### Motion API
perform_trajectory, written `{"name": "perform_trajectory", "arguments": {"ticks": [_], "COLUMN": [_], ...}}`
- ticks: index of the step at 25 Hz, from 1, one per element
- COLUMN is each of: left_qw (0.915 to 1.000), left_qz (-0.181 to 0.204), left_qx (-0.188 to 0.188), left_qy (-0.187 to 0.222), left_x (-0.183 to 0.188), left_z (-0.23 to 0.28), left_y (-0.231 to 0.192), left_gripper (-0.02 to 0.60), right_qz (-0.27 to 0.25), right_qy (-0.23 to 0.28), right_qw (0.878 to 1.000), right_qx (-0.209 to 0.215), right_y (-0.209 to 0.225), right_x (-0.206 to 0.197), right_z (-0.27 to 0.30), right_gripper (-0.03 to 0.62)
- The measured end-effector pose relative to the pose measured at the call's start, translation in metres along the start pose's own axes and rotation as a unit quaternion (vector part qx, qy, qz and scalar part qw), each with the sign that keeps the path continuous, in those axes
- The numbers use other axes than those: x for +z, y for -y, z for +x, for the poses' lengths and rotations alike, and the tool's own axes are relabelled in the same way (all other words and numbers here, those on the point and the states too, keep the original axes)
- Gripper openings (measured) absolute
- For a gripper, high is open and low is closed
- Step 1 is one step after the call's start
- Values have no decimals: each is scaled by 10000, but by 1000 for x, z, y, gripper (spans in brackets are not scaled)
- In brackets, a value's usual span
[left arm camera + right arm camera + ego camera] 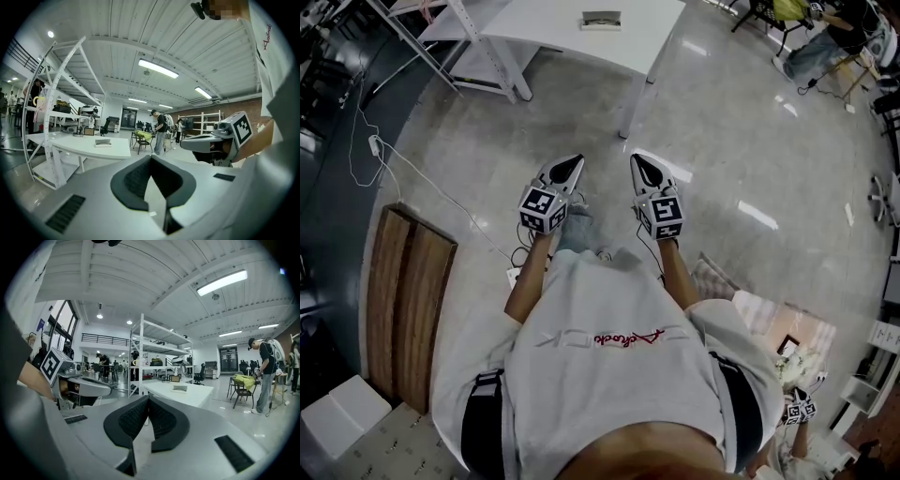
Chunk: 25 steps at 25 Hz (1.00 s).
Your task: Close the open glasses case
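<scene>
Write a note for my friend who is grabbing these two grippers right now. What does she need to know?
Left gripper: shut, nothing in it, held out in front of the person.
Right gripper: shut, empty, level with the left one and close beside it.
Glasses case: on the white table ahead, across a stretch of floor. It is too far off to see how its lid stands.
Done: nothing yet; neither gripper is near the case.
Left: walk up to the table, check the lid, then probably steady the case with one gripper and press the lid down with the other.
</scene>
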<state>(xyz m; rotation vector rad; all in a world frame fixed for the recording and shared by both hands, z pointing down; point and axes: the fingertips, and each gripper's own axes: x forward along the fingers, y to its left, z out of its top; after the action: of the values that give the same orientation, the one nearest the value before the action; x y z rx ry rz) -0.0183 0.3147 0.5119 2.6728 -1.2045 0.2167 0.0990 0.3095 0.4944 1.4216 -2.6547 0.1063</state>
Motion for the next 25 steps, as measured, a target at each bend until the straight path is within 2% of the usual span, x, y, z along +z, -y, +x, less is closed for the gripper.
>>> {"name": "perform_trajectory", "arguments": {"ticks": [14, 25], "left_qw": [9999, 9998], "left_qz": [-104, -144], "left_qx": [-85, -126], "left_qy": [-32, -98], "left_x": [1, 31], "left_z": [54, 108], "left_y": [-52, -132], "left_gripper": [26, 26], "right_qz": [-35, -53], "right_qy": [-91, -210], "right_qw": [9999, 9998], "right_qx": [-50, -41], "right_y": [36, 65], "right_x": [-6, 7], "right_z": [66, 163], "right_gripper": [20, 20]}}
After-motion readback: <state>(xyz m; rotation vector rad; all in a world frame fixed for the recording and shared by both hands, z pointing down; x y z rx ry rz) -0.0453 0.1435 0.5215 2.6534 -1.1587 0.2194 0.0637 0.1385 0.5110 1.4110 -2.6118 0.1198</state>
